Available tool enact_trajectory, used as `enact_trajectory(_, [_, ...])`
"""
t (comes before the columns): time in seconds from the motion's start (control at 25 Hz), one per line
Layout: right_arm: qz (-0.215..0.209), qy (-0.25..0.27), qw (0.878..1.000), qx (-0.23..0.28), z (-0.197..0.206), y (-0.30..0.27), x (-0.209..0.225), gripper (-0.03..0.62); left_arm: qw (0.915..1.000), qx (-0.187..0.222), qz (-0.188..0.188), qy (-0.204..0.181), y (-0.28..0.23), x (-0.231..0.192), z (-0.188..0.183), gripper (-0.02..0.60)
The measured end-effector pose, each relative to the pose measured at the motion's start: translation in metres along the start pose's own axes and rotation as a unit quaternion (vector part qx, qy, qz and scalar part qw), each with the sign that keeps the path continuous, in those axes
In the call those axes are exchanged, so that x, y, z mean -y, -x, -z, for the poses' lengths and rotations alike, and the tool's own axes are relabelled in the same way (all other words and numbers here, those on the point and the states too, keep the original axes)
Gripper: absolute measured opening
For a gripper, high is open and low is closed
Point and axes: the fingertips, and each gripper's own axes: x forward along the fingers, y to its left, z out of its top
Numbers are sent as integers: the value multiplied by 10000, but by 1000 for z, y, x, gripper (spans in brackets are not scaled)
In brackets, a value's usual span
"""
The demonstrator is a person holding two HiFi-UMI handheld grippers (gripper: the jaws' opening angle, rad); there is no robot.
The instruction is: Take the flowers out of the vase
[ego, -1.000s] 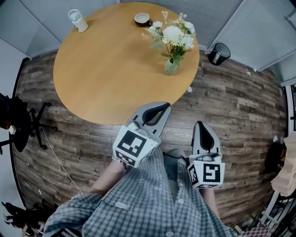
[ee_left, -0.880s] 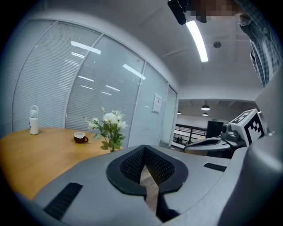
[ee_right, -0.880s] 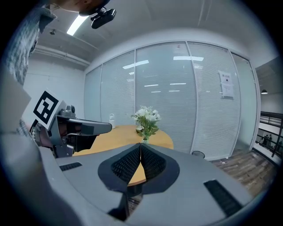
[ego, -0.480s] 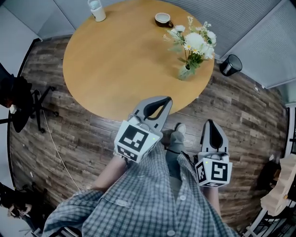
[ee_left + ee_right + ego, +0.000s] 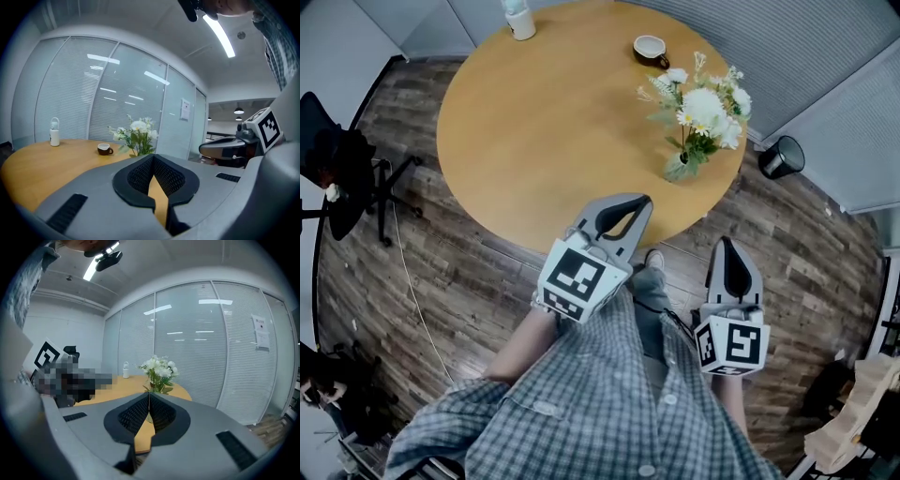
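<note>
Standing at the near side of the round table (image 5: 534, 131), the person holds both grippers level and low, short of the task's things. The left gripper (image 5: 639, 201) has its jaws pressed together with nothing between them, only the table top showing through the slit. The right gripper (image 5: 727, 244) is closed and empty in the same way.

The flowers (image 5: 705, 108) are not yet touched. They stand in the vase (image 5: 679, 167), which sits on the table at about 4 o'clock of its top, near the edge. In the head view the vase lies at about 1 o'clock from the left gripper and at about 11 o'clock from the right gripper. The left one looks nearer to it. In the right gripper view, however, the flowers stand straight ahead at 12 o'clock, above its jaws.

The stems run nearly upright, so I judge the pull must go upward along them. The jaws must open first.

Between the grippers and the vase the table is bare. The cup (image 5: 651, 49) at about 1 o'clock of the table and the white bottle (image 5: 519, 21) at about 11 o'clock are well apart from the vase. The table edge is close to the vase, so a sideways push could tip it toward the floor, where the black bin (image 5: 782, 157) stands.
</note>
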Motion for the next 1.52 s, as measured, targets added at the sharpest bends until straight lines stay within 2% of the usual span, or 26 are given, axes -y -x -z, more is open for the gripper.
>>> enact_trajectory(0.08, [-87, 31, 10000, -30, -1, -9, 6, 11, 9998, -114, -38, -127, -15, -3, 7, 8])
enact_trajectory(0.24, [-268, 39, 9995, -130, 1, -25, 19, 11, 9996, -269, -114, -24, -44, -16, 19, 8])
enact_trajectory(0.4, [-416, -33, 9988, -239, 5, -40, 36, 11, 9976, -550, -208, -353, -70, -24, 32, 15])
enact_trajectory(0.48, [-494, -64, 9983, -285, 6, -48, 42, 11, 9959, -738, -185, -485, -82, -24, 42, 80])
enact_trajectory(0.56, [-565, -98, 9978, -323, 8, -54, 47, 11, 9932, -959, -207, -630, -93, -25, 55, 119])
enact_trajectory(0.8, [-739, -49, 9963, -431, 12, -69, 60, 11, 9862, -1269, -250, -1033, -127, -26, 78, 197])
enact_trajectory(0.96, [-818, -49, 9953, -518, 17, -76, 66, 11, 9843, -1404, -346, -1016, -147, -30, 94, 233])
enact_trajectory(1.16, [-932, -38, 9941, -552, 18, -85, 72, 11, 9829, -1536, -418, -926, -167, -35, 108, 246])
enact_trajectory(1.32, [-1035, -261, 9925, -587, 19, -90, 77, 11, 9818, -1649, -467, -816, -177, -37, 118, 253])
enact_trajectory(1.52, [-1079, -244, 9914, -695, 28, -97, 87, 11, 9821, -1662, -571, -672, -188, -39, 120, 253])
